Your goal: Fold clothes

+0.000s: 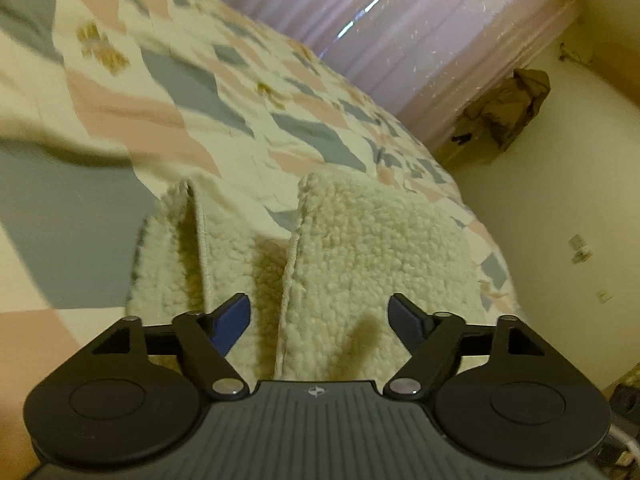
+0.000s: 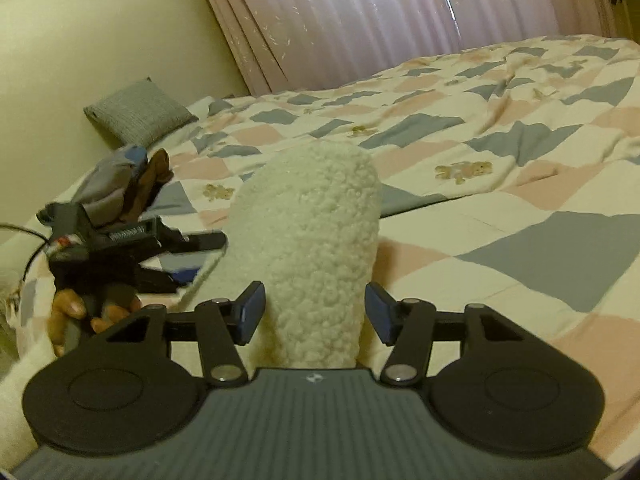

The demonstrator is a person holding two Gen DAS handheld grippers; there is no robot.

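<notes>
While the left wrist view tilts hard, the left claw (image 1: 319,322) shows its blue pads wide apart with nothing pinched; the fleece (image 1: 360,256), a cream sherpa garment, lies just ahead on the bed (image 1: 72,216) and runs in under the claw, two seamed edges standing up with a shadowed gap between them. A pink curtain (image 1: 400,20) hangs behind, and a crumpled dark cloth (image 1: 508,112) sits in the far corner. I would judge the fold to be midway: the fleece looks bunched and doubled, not yet flat, and the next move calls for this claw to close on one seamed edge near its pads before any lifting. From the right wrist view, the right claw (image 2: 315,312) also gapes, its pads standing either side of a rounded hump of fleece (image 2: 312,240) without squeezing it, so far as I can tell. To the left the other claw (image 2: 192,256) is seen side-on, gripped by a hand (image 2: 76,312), its tips at the fleece edge; whether they touch I cannot say. A grey cushion (image 2: 140,112) leans at the wall. Closing here would want the pads brought in evenly, since the thick pile could slip. A small emblem marks each claw body, and a white label on the other claw's side is too blurred to read.
</notes>
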